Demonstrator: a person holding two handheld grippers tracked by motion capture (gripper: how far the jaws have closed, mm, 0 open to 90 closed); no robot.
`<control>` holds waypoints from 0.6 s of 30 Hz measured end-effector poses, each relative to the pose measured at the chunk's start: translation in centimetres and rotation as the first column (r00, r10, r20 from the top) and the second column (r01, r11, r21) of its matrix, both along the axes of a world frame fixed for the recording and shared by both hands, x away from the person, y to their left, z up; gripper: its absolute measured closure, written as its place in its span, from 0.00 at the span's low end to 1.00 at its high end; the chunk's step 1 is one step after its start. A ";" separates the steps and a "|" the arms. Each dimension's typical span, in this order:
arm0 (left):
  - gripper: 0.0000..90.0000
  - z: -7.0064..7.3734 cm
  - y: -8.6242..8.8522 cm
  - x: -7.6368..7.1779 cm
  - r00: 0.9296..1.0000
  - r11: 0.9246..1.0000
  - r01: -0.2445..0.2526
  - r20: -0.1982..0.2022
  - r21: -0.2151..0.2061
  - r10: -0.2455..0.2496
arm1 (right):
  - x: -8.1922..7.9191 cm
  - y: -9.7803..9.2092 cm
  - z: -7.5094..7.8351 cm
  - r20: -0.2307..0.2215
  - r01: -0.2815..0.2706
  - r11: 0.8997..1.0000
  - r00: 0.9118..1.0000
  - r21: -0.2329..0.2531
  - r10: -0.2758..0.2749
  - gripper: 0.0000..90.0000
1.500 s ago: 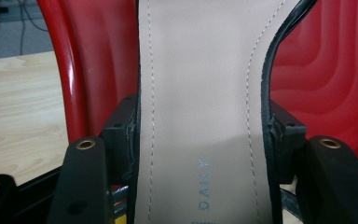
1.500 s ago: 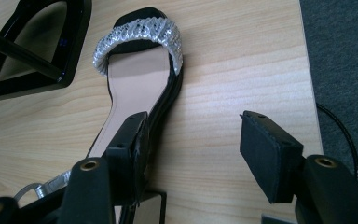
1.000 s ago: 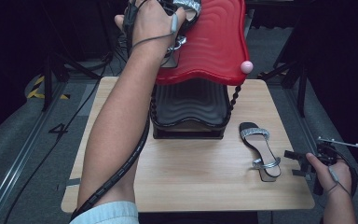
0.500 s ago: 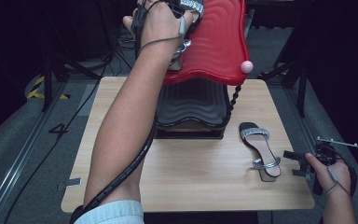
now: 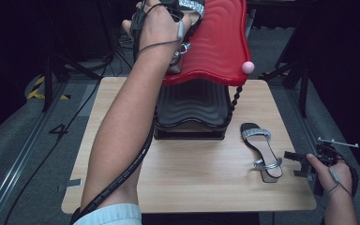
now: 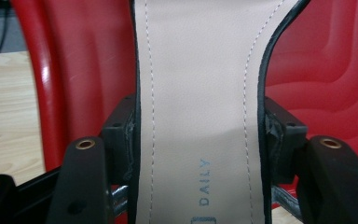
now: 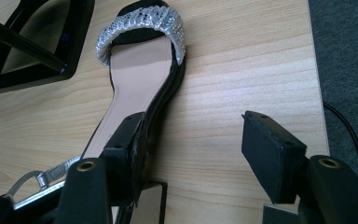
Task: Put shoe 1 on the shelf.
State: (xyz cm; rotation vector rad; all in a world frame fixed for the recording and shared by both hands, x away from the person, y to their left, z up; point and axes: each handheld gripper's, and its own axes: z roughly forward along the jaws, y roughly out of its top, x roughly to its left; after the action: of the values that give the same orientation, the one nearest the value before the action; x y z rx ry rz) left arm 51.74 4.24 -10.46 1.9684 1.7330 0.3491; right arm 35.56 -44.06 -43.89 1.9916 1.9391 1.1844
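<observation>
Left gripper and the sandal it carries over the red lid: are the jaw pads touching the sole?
Touching. In the left gripper view, the left gripper has both pads pressed against the black edges of the sandal, no gap either side.

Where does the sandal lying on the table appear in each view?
High view: sandal flat on the table, right of the black box, near the right gripper.
Right gripper view: sandal upper left, silver strap on top, beside the left pad.
Left gripper view: a different sandal, clamped.
Shared landmark: the silver strap.
</observation>
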 end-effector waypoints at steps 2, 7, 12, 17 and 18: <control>0.46 0.0 0.0 0.1 1.000 1.000 -0.001 0.000 -0.004 0.001 | 0.0 0.0 0.0 -0.001 -0.002 1.000 1.000 0.000 0.002 0.46; 0.46 -0.1 -0.3 0.4 1.000 1.000 -0.022 0.004 -0.014 0.022 | 0.0 0.2 0.0 0.000 -0.006 1.000 1.000 0.004 0.006 0.46; 0.47 -0.6 -0.4 0.6 0.999 0.999 -0.032 0.013 -0.004 0.032 | 0.0 0.1 -0.1 -0.006 -0.007 1.000 1.000 0.006 0.007 0.46; 0.46 -0.7 0.1 0.4 0.999 0.999 -0.038 -0.003 0.002 0.038 | 0.1 0.0 -0.1 -0.002 -0.007 1.000 1.000 0.005 0.007 0.46; 0.46 -0.7 0.2 0.4 0.999 0.999 -0.040 -0.006 0.002 0.040 | 0.1 0.0 -0.1 -0.002 -0.009 1.000 1.000 0.006 0.009 0.45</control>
State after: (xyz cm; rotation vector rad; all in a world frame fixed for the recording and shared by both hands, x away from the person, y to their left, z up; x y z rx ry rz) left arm 52.13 4.46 -11.15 1.9404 1.7784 0.3584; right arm 35.62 -44.06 -43.97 1.9894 1.9502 1.1927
